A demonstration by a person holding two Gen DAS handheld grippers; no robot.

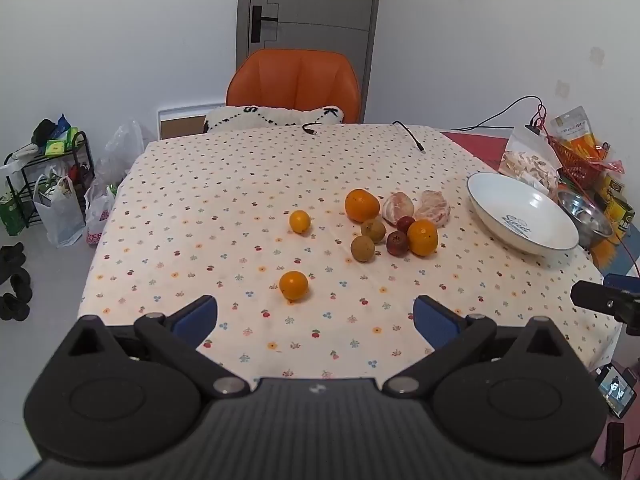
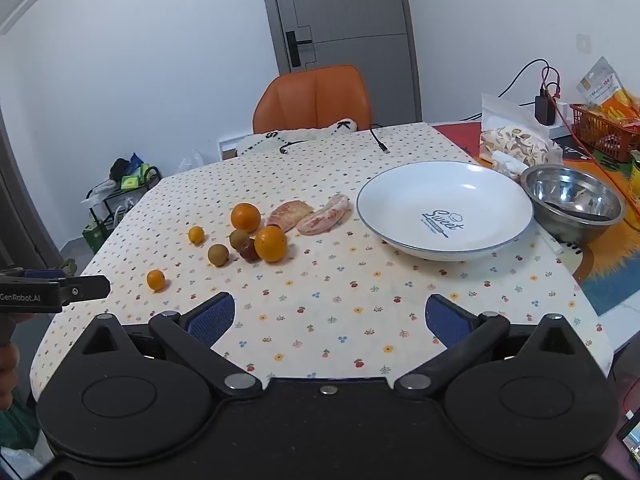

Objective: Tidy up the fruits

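Observation:
Fruit lies loose on the flowered tablecloth (image 1: 224,184): a big orange (image 1: 361,205), a second orange (image 1: 422,237), two small oranges (image 1: 293,285) (image 1: 299,221), two brown round fruits (image 1: 363,248), two dark red fruits (image 1: 397,243) and two peeled citrus halves (image 1: 433,207). An empty white plate (image 1: 520,216) marked "Sweet" stands at the right; it shows in the right wrist view (image 2: 444,208) too. My left gripper (image 1: 316,318) is open and empty, just short of the nearest small orange. My right gripper (image 2: 330,316) is open and empty above the near table edge.
A steel bowl (image 2: 572,200) with a utensil, a snack bag (image 2: 512,144) and a red basket (image 2: 604,128) crowd the right side. Cables (image 1: 408,134) lie at the far edge. An orange chair (image 1: 294,82) stands behind the table. Bags and a rack (image 1: 48,184) are on the floor at the left.

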